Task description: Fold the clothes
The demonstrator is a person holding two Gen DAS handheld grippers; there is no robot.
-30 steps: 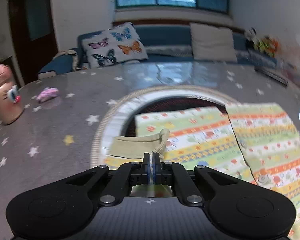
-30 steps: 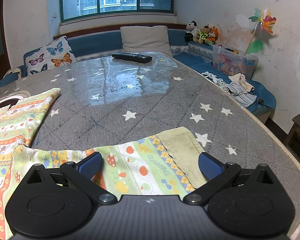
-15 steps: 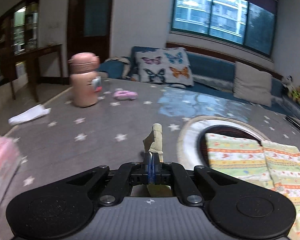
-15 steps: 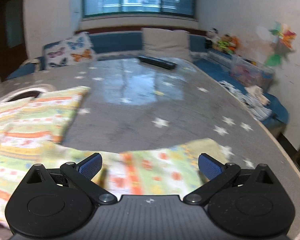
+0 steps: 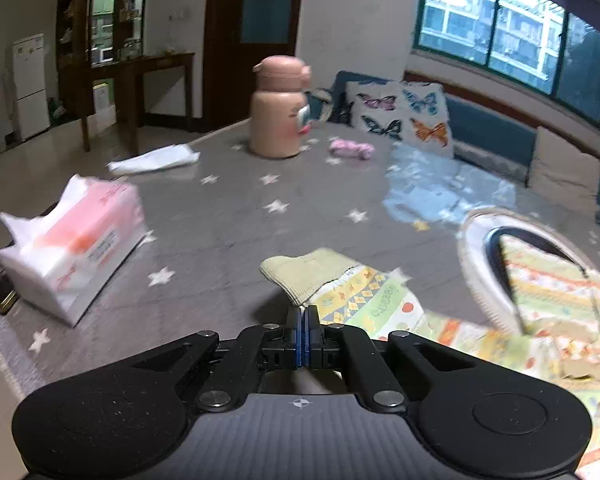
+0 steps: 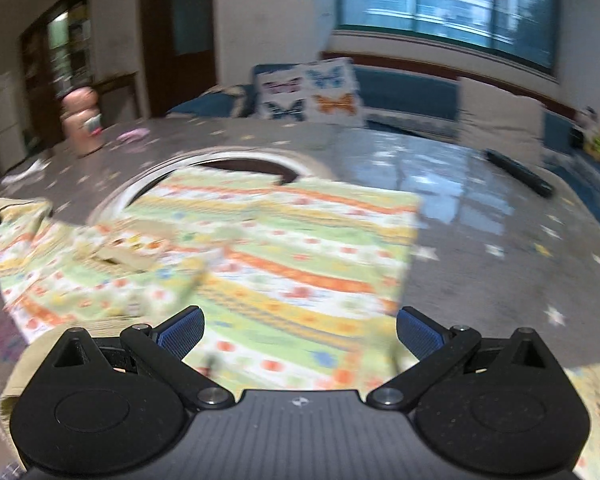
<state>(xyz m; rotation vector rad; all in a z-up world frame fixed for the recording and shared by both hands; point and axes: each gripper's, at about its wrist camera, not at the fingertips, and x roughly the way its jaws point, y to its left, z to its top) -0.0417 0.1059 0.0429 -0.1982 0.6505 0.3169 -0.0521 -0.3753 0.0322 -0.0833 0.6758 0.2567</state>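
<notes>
A child's garment, striped green, orange and yellow, lies spread on the grey star-print table. My left gripper is shut on the edge of one sleeve. That sleeve's olive ribbed cuff lies just beyond the fingertips, and the sleeve is pulled out to the left. My right gripper hovers open over the near part of the garment's body, with nothing between its blue pads. The right wrist view is blurred by motion.
A white-rimmed round opening in the table lies partly under the garment. On the left stand a tissue pack, a pink bottle, a small pink toy and a white sheet. A remote lies far right.
My left gripper has swung left with the cuff, drawing the sleeve out sideways. My right gripper, still open, has moved left from the other cuff to over the garment's body.
</notes>
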